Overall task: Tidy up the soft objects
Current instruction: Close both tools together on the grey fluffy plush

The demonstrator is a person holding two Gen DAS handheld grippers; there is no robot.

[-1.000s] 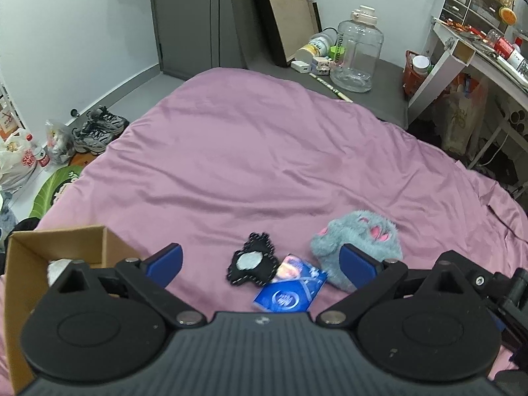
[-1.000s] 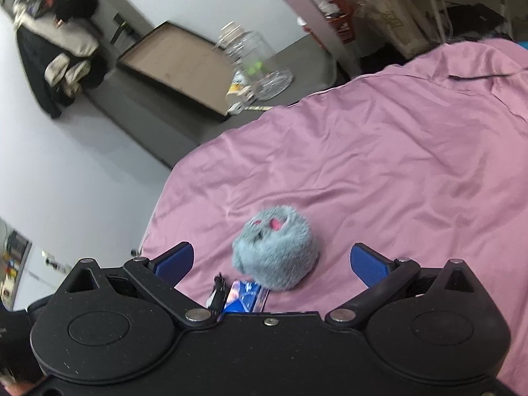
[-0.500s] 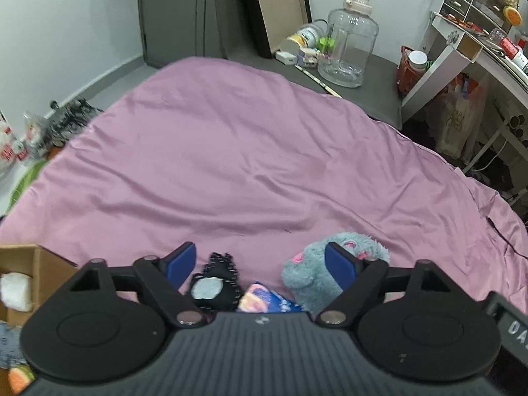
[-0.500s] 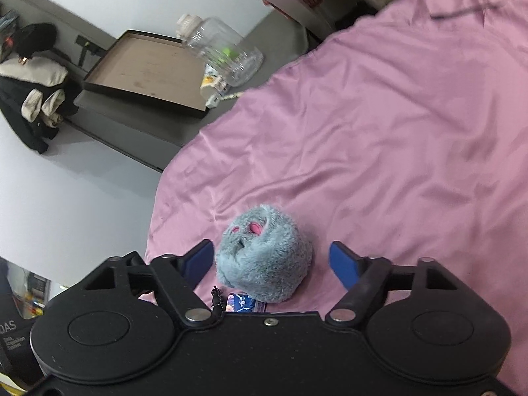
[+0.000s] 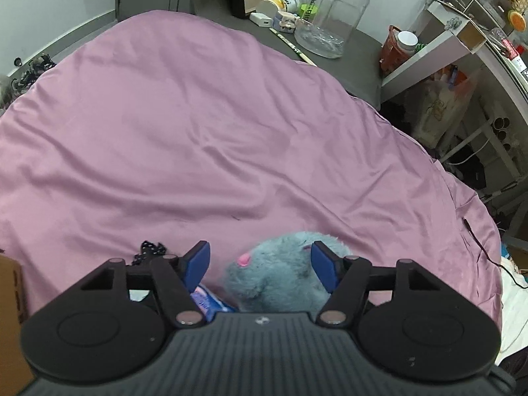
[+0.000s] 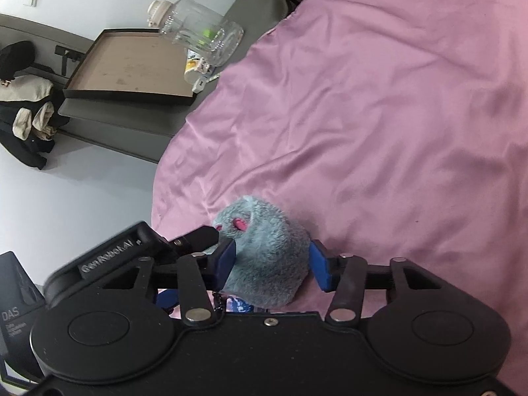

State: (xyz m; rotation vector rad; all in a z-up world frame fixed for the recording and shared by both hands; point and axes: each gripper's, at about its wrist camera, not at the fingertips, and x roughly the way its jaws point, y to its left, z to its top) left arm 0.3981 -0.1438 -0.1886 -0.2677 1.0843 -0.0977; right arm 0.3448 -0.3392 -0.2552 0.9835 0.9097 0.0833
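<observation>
both grippers down on the same grey plush (image 6: 269, 257), lying on the pink sheet (image 6: 379, 115) near its front edge. right gripper (image 6: 270, 265): jaws have just been closing, pads now against the plush flanks on both sides, fur slightly pinched, so looks like a grip, probably light. left gripper (image 5: 259, 262): jaws have just been closing too, about half open; plush (image 5: 280, 277) sits between them toward the right pad, left pad clear of it and over the blue packet (image 5: 208, 300). not gripping as far as visible.

suggested handling:
- finish the squeeze with the right only, deep enough to bite past the fur into the stuffing; fur alone will slip.
- keep the left off the plush, or retarget to the packet or the black lace piece (image 5: 150, 250) just left of it.
- lift straight up first, to avoid dragging sheet or packet along.
- then carry to the cardboard box (image 5: 10, 313) at far left edge; likely the drop spot, contents not visible here.

risk: the two grippers sit tight together at the plush; collision possible if both close.
</observation>
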